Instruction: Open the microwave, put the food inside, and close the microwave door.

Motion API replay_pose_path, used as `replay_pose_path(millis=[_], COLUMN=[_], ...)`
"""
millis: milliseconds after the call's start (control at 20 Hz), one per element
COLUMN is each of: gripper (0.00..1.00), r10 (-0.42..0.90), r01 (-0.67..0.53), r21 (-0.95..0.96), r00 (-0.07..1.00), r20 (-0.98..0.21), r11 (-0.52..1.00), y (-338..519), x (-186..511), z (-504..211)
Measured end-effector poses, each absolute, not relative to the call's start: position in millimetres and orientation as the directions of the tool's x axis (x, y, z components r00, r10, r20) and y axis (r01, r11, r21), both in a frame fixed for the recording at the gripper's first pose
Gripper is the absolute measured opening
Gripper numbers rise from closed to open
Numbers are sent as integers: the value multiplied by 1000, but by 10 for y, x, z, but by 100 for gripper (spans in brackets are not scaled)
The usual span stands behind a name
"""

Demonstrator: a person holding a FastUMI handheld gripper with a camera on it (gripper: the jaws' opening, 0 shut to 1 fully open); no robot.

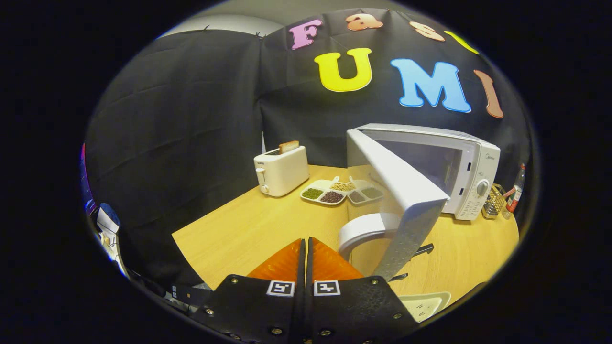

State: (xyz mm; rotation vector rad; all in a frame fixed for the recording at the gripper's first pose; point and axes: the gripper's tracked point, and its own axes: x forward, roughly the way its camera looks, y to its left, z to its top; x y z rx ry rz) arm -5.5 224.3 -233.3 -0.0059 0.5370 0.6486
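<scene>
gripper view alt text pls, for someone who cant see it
White microwave on a wooden table, its door swung wide open toward the closed, empty tongs. Beyond them stand a white toaster and a divided dish of beans.

Black cloth wall [191, 129] encloses the booth on two sides, meeting at a vertical seam. A light wooden table [248, 229] stands against it. Above the cloth, a pale ceiling [287, 9] is visible.

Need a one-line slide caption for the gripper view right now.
Gripper shut and empty beside the open microwave door's handle; microwave cavity exposed.
</scene>
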Motion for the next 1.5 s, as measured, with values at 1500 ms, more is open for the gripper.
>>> replay_pose_path(millis=[1500], gripper=[0], r10=[268], r01=[-224], r21=[147], r00=[839], r20=[-474], r11=[963], y=[611], x=[2273], z=[-2566])
